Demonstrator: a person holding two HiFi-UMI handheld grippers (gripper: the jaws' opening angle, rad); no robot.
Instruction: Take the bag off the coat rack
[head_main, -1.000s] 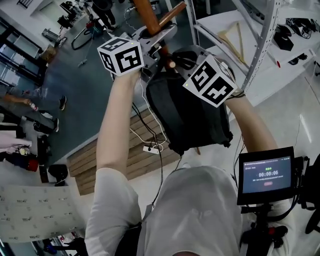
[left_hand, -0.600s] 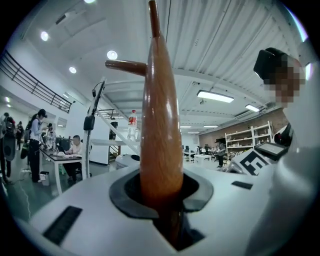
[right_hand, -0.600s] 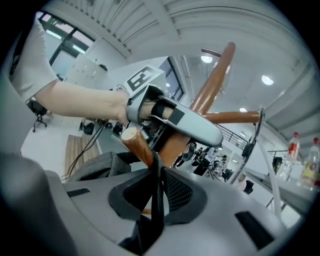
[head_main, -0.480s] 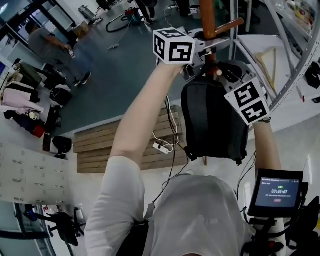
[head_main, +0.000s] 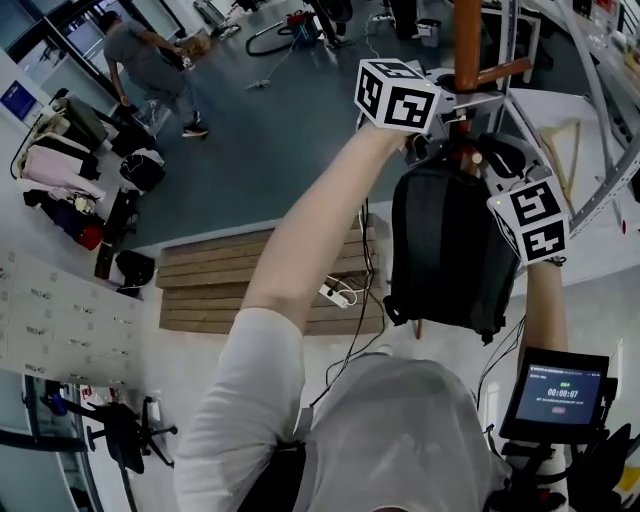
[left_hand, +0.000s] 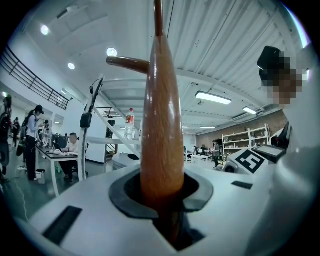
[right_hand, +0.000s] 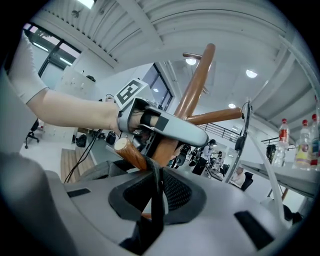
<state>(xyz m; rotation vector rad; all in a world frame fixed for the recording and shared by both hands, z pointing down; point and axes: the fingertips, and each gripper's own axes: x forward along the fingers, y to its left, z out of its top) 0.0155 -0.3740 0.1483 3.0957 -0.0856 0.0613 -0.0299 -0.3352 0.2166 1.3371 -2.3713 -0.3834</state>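
A black backpack hangs from the wooden coat rack, against its pole. My left gripper is raised to the pole above the bag. In the left gripper view its jaws are closed round the brown pole. My right gripper is at the bag's top. In the right gripper view it is shut on the bag's black hanging loop, which runs up over a short round-ended peg. The left gripper shows just behind that peg.
A wooden pallet with a power strip and cables lies on the floor under the rack. White metal shelving stands to the right. A small screen is at my right hip. A person and bags are at the far left.
The head view has swung, so rack, bag and both grippers now sit further right and higher in the picture. Both grippers keep their places on the pole and the loop.
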